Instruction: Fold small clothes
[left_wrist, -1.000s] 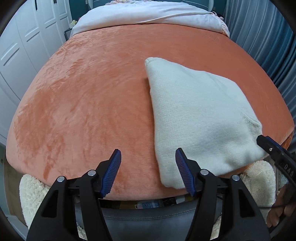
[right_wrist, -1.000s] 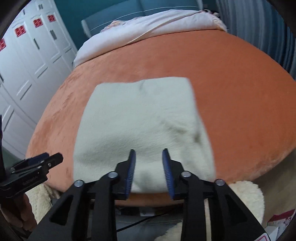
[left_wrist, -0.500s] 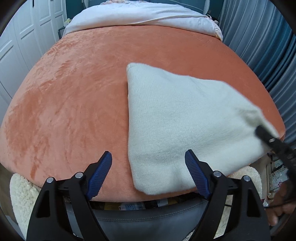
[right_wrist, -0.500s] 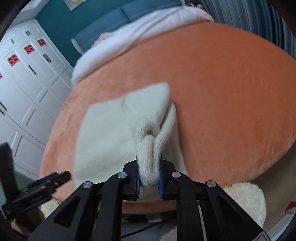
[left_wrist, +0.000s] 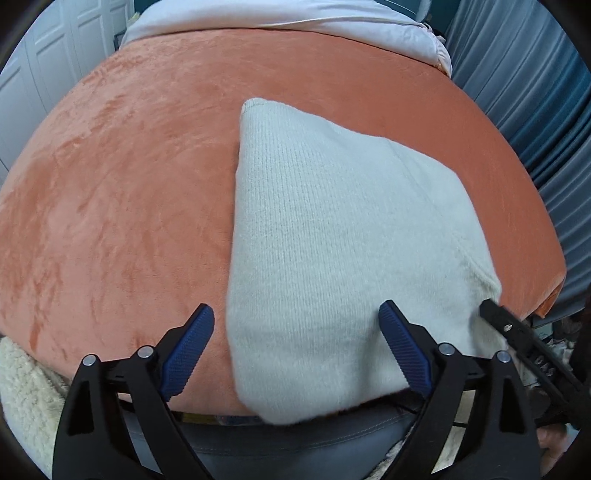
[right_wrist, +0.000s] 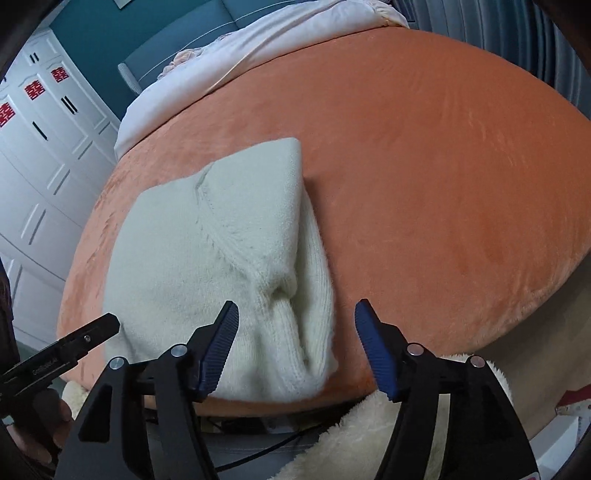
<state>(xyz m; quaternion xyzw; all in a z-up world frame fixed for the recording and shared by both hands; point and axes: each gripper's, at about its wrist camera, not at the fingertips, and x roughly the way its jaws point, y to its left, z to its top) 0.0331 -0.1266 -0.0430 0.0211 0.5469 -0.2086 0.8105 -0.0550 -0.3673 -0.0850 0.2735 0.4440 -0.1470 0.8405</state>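
A cream knitted garment (left_wrist: 332, 251) lies folded on the orange bed cover (left_wrist: 129, 184), its near edge hanging over the bed's front edge. My left gripper (left_wrist: 297, 350) is open, its fingers on either side of the garment's near left corner. In the right wrist view the garment (right_wrist: 207, 236) shows a bunched ribbed hem (right_wrist: 291, 332) at its near right corner. My right gripper (right_wrist: 297, 347) is open and empty, its fingers on either side of that hem.
A pale quilt (left_wrist: 295, 18) lies across the far end of the bed. White wardrobes (right_wrist: 40, 155) stand on the left, blue curtains (left_wrist: 535, 92) on the right. A fluffy cream rug (right_wrist: 369, 435) lies below the bed's front edge.
My right gripper was shut on the ribbed hem half a second ago and has let it go and opened wide. My left gripper has opened wider around the near left corner.
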